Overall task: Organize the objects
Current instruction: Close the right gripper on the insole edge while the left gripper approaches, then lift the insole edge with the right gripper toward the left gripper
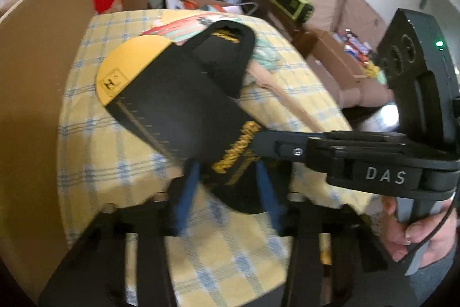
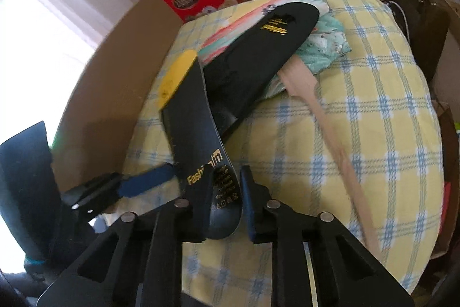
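Over yellow checked cloth [image 2: 359, 111], I have both left gripper [image 1: 227, 192] and right gripper [image 2: 214, 200] clamped on one flat, black foam insole [image 2: 198, 134].

A black foam insole with a yellow toe patch and gold lettering [image 1: 178, 105] lies tilted, its heel end raised, crossing over a second black insole with gold print [image 2: 276, 48], which rests on folded cloth.

Matt black insole [image 1: 178, 105] with yellow toe, woven checked cloth [image 1: 115, 163], plain brown cardboard [image 1: 34, 71]
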`<action>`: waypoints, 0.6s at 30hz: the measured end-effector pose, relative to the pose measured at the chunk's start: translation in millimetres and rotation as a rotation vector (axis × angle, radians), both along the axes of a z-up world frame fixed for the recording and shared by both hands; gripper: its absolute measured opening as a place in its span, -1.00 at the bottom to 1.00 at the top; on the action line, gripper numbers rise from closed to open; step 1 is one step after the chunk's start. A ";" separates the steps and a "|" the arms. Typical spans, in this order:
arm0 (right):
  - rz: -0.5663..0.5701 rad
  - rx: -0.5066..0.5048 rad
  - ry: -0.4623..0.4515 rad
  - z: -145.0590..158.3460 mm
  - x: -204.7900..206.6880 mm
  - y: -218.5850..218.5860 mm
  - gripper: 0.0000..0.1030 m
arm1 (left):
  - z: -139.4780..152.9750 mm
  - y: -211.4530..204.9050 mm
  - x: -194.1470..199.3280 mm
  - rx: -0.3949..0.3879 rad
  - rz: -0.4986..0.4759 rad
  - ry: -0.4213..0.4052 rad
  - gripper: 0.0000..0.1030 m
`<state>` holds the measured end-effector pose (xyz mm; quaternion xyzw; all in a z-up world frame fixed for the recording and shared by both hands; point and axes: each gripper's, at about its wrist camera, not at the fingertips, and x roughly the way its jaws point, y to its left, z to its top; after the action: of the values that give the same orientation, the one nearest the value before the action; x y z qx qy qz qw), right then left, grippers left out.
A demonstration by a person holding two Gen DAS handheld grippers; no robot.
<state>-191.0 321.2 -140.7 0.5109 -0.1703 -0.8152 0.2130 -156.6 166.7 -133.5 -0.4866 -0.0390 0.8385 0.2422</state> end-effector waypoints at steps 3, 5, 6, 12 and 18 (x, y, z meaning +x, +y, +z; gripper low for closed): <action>-0.009 0.036 0.029 6.5 8.6 -6.5 -0.74 | 4.9 5.6 7.0 -0.026 -0.019 0.026 -0.43; -0.018 0.027 0.022 5.6 11.2 -5.7 -0.74 | 3.7 5.1 9.0 -0.024 -0.032 0.021 -0.43; -0.016 0.017 0.017 3.9 12.5 -4.9 -0.76 | 2.5 3.0 9.4 -0.018 -0.031 0.010 -0.43; -0.030 0.008 0.010 -0.3 24.8 1.5 -0.78 | 4.3 -20.0 12.1 0.033 -0.001 -0.034 -0.04; -0.062 -0.047 -0.003 -2.6 40.2 13.4 -0.78 | 0.7 -35.9 5.9 0.098 0.040 -0.086 0.18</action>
<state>-150.8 334.6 -143.3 0.5014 -0.2054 -0.8166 0.1992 -150.7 130.7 -132.9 -0.5089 -0.1004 0.8185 0.2470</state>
